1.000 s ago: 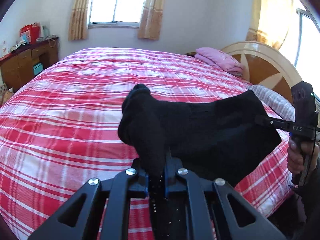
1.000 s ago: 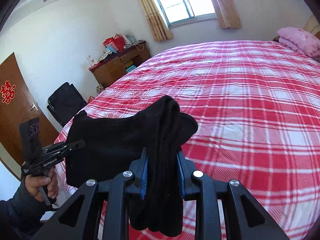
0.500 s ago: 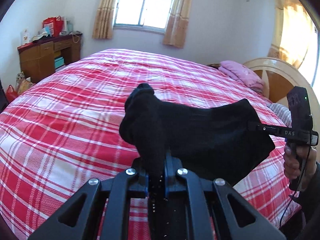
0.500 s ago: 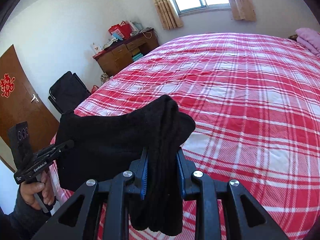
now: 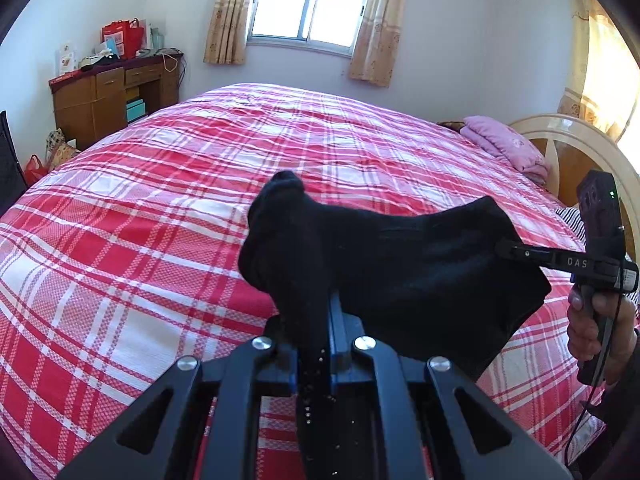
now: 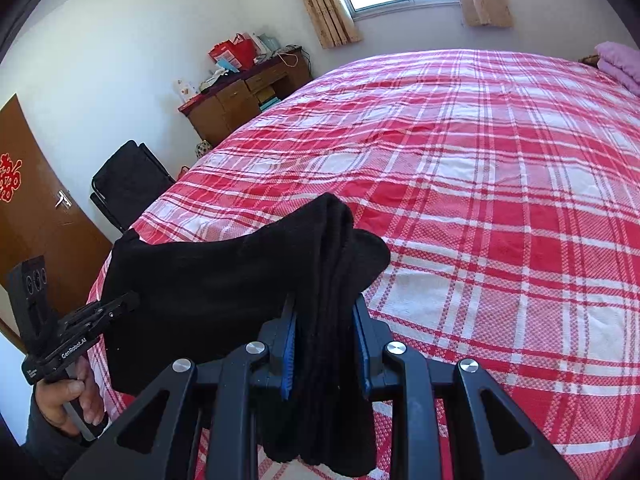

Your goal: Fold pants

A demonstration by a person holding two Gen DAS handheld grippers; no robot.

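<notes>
Black pants [image 5: 400,276] fill both sets of jaws: the left gripper [image 5: 316,344] is pinched tight on a bunched corner of the fabric, and the right gripper [image 6: 325,344] is clamped on a thicker stack of folded layers that droops below its blue-lined fingers [image 6: 289,356]. Between the two, the pants hang as a dark folded panel held up in the air above the near edge of the bed [image 6: 500,184], not lying on its red and white plaid cover. In the left wrist view the right gripper [image 5: 508,249] bites the panel's right edge, the right hand [image 5: 592,328] around its handle. Far left stands a wooden desk [image 5: 104,96]; a folded pink blanket [image 5: 504,144] lies far right by the headboard [image 5: 576,152]
</notes>
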